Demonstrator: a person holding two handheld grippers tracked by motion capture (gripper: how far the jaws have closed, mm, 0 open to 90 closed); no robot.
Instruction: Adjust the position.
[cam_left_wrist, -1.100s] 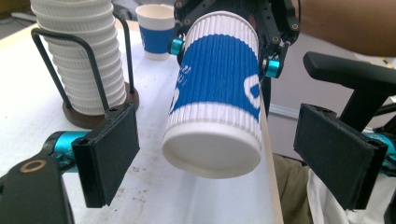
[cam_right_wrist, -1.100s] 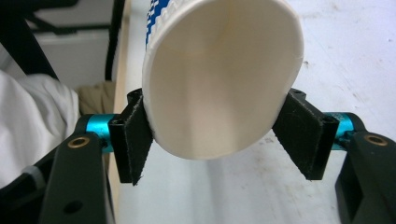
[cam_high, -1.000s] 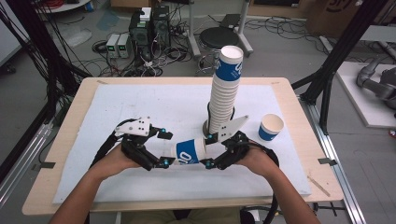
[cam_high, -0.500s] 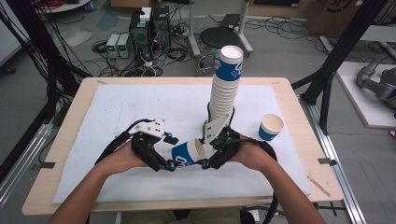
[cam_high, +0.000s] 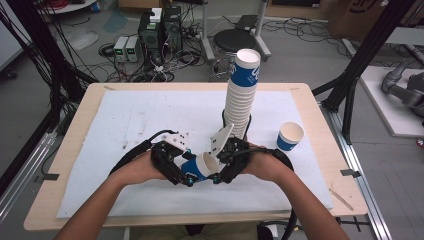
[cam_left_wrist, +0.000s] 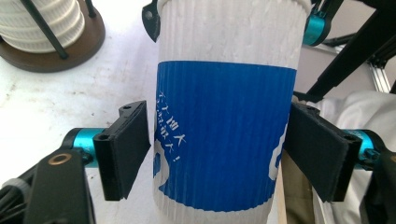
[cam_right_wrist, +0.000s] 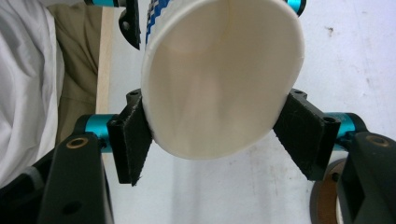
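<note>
A blue and white paper cup (cam_high: 198, 168) lies on its side just above the white mat, between my two grippers. In the right gripper view my right gripper (cam_right_wrist: 212, 135) is shut on the cup's open mouth (cam_right_wrist: 219, 79) and squeezes the rim oval. My left gripper (cam_left_wrist: 219, 154) has just been closing around the cup's blue lower half (cam_left_wrist: 224, 140), and both pads now lie against its sides. In the high view the left gripper (cam_high: 189, 175) and the right gripper (cam_high: 216, 169) meet at the cup near the table's front middle.
A tall stack of cups (cam_high: 242, 95) stands in a dark round holder (cam_left_wrist: 70, 51) just behind the right hand. A single upright cup (cam_high: 290, 136) sits to the right on the mat. The wooden table edge (cam_high: 150, 220) runs close in front of the hands.
The two hands have drawn together at the front of the mat. The left gripper's jaws have closed from wide open onto the cup's lower half. The right gripper still holds the rim.
</note>
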